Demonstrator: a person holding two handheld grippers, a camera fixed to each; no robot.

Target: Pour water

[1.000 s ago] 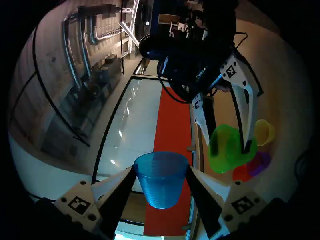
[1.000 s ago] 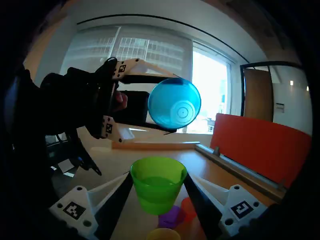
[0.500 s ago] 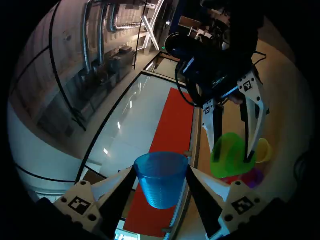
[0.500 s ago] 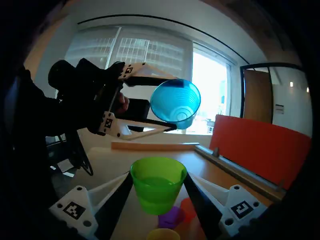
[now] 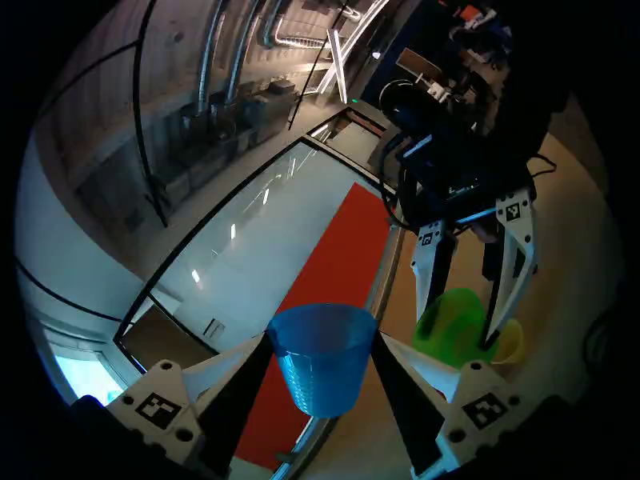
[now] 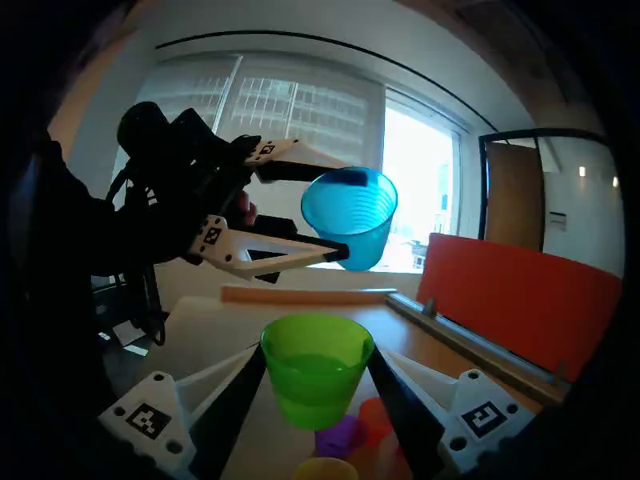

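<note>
L gripper: blue cup, axis approx upright; R gripper: green cup.

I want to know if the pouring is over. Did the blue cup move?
Yes. The blue cup tipped back upright: before, its bottom showed; now its rim is on top. It hangs at the same spot against the bright window.

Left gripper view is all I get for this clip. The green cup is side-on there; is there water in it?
Observer: Yes. The right gripper view looks into the green cup, and liquid stands partway up.
Operator: Is the blue cup pouring?
Observer: No stream. The blue cup hangs mouth-up, slightly tilted, above and beyond the green one.
Operator: Anything under the green cup?
Observer: A purple cup and an orange cup on the table.
</note>
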